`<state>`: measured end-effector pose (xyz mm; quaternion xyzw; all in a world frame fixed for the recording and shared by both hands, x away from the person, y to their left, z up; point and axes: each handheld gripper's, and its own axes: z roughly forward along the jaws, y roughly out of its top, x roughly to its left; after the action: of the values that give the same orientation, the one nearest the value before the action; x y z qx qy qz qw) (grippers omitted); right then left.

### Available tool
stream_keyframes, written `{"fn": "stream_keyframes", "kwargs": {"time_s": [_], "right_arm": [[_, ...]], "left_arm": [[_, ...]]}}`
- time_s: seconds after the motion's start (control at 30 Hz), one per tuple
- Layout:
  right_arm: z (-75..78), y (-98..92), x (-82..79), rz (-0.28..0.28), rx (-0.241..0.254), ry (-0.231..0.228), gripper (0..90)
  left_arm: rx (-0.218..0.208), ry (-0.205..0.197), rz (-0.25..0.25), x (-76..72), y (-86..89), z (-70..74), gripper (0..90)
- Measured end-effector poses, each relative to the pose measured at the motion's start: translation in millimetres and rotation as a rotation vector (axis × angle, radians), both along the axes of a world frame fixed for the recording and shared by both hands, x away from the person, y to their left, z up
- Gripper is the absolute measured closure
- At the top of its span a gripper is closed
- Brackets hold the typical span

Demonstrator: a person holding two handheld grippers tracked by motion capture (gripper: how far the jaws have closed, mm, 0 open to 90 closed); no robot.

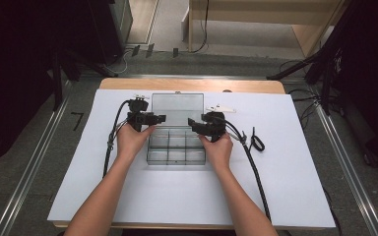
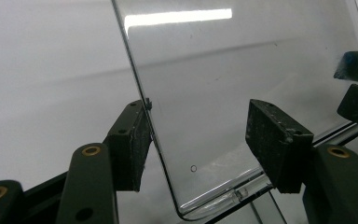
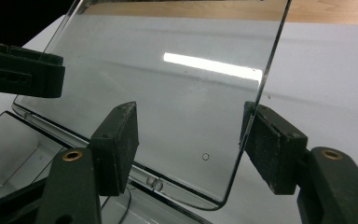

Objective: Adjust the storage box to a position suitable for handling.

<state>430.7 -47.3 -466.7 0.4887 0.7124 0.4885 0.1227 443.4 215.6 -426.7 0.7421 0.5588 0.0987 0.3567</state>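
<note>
High view – step: the lid [image 1: 177, 109] of the clear compartment box [image 1: 176, 146] stands open near the middle of the white table sheet [image 1: 285, 162]; I judge the move is to let it rest back gently, both hands withdrawing evenly.
High view – tools: left gripper [image 1: 153, 118] and right gripper [image 1: 195, 123] flank the lid's side edges.
Left gripper view – jaws: spread wide; one pad [image 2: 129, 140] lies just at the lid's edge, the other clear of it.
Right gripper view – jaws: wide, straddling the lid's edge, no squeeze apparent.
Box look: transparent, glossy, rounded corners, empty divided cells.
</note>
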Motion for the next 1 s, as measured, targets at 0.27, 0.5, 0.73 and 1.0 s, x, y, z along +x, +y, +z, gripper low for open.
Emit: {"fn": "stream_keyframes", "kwargs": {"time_s": [0.27, 0.5, 0.73, 1.0], "right_arm": [[-1.5, 1.2, 0.8, 0.013, -0.005, 0.015, 33.1], [-3.4, 2.3, 1.7, 0.012, 0.005, 0.030, 30.5], [-4.6, 1.5, 3.1, 0.012, 0.022, 0.048, 30.1], [-5.8, 0.8, 5.0, 0.009, 0.038, 0.072, 28.9]], "left_arm": [[-0.011, 0.020, 0.006, 1.5, 0.2, -1.7, 40.3], [-0.021, 0.037, 0.008, 2.8, 0.0, -4.1, 37.9], [-0.030, 0.053, 0.011, 3.7, 0.3, -5.3, 36.8], [-0.042, 0.077, 0.019, 5.3, 0.8, -7.3, 35.5]]}}
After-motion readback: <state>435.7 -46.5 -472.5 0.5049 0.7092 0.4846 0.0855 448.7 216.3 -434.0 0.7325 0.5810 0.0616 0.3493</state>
